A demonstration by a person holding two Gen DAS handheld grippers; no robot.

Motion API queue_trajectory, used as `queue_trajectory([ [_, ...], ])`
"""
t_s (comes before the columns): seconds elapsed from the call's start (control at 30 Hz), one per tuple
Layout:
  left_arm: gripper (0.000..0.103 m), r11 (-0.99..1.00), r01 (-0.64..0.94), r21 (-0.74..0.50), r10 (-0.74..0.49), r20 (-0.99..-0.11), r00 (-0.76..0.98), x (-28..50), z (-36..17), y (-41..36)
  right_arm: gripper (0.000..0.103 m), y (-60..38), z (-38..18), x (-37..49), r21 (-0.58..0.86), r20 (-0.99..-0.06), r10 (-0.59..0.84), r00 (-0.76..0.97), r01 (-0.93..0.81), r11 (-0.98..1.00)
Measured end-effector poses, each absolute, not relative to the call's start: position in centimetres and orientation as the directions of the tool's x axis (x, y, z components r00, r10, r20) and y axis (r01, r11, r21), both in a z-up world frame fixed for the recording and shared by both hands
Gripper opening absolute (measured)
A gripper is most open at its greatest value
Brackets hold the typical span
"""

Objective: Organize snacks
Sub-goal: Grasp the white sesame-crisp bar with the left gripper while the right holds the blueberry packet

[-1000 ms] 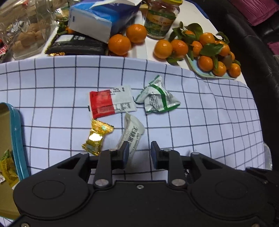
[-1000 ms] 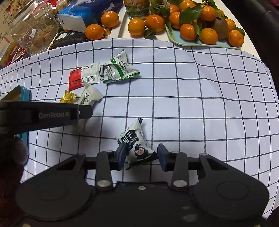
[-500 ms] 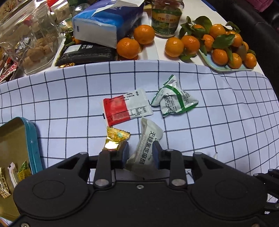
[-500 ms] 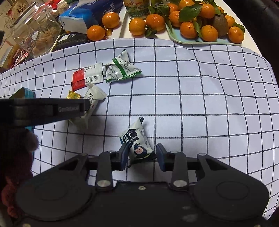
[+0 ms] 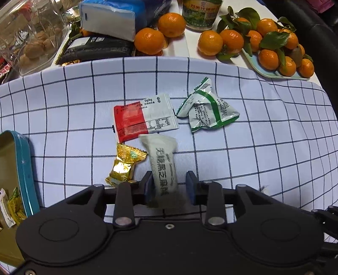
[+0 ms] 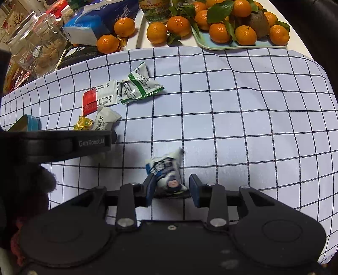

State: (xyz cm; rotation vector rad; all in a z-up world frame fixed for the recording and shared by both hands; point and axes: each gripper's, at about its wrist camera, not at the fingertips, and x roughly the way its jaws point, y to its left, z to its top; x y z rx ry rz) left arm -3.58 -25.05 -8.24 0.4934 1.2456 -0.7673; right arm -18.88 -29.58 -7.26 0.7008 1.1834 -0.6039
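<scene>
Snacks lie scattered on a blue-checked cloth (image 5: 264,148) spread over the tabletop. In the left wrist view, the left claw (image 5: 169,186) sits at lower centre with its jaws opening; a pale long packet with dark lettering (image 5: 163,167) lies between them, its near end in the gap, the left pad close against it and the right pad standing clear, so the packet is released rather than gripped. Just left of it lies a gold foil candy (image 5: 124,167). Above these, near the middle of the frame, a red-and-white sachet (image 5: 143,120) lies flat, its lower edge touching the top of the pale packet, and to its right a crumpled green-and-white packet (image 5: 208,111) nearly touches its corner. At the left edge stands an open tin with a teal rim (image 5: 25,169), with a few small wrappers inside.

In the right wrist view, the right claw (image 6: 172,190) is at lower centre, and a small blue-and-white packet with a cartoon face (image 6: 166,171) sits between its jaws. The left pad meets the packet; a gap shows beside the right pad, so whether it is clenched I cannot tell.

Along the top of both views sit mandarins (image 6: 124,26), a tray of leafy mandarins (image 6: 243,44), a blue tissue pack (image 5: 118,17) and a clear jar (image 5: 31,38).
</scene>
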Motion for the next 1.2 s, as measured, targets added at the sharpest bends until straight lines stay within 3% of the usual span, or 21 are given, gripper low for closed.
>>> queue_trajectory([
  [0.3,0.048,0.645,0.764,-0.019,-0.227,-0.959,0.168,-4.7,-8.5,-25.9,0.056,-30.9,-7.5,-20.1,0.192,-0.960,-0.053,0.276,0.782,0.593],
  [0.4,0.057,0.651,0.756,-0.064,-0.246,-0.960,0.131,-4.2,-8.5,-25.7,0.060,-30.6,-7.6,-19.8,0.182,-0.961,-0.060,0.272,0.778,0.602],
  [0.5,0.058,0.640,0.768,-0.038,-0.236,-0.960,0.150,-4.9,-8.6,-26.0,0.066,-30.1,-7.5,-19.3,0.167,-0.958,-0.085,0.275,0.771,0.615],
  [0.63,0.058,0.648,0.761,-0.036,-0.238,-0.959,0.156,-5.0,-8.6,-26.0,0.079,-29.3,-7.9,-18.3,0.139,-0.959,-0.107,0.264,0.761,0.633],
  [0.8,0.058,0.668,0.742,-0.056,-0.250,-0.956,0.152,-4.7,-8.5,-25.8,0.079,-28.5,-8.9,-17.9,0.029,-0.961,-0.193,0.199,0.764,0.645],
  [1.07,0.066,0.681,0.727,-0.088,-0.274,-0.951,0.141,-4.8,-8.5,-25.7,0.084,-29.5,-9.7,-18.1,0.097,-0.970,-0.129,0.206,0.814,0.573],
  [1.17,0.065,0.693,0.713,-0.108,-0.278,-0.952,0.126,-4.4,-8.5,-25.7,0.079,-29.5,-9.7,-18.0,0.096,-0.969,-0.134,0.208,0.814,0.574],
  [1.2,0.065,0.694,0.711,-0.111,-0.277,-0.953,0.121,-4.3,-8.5,-25.7,0.073,-29.5,-9.6,-17.9,0.090,-0.969,-0.136,0.204,0.813,0.575],
])
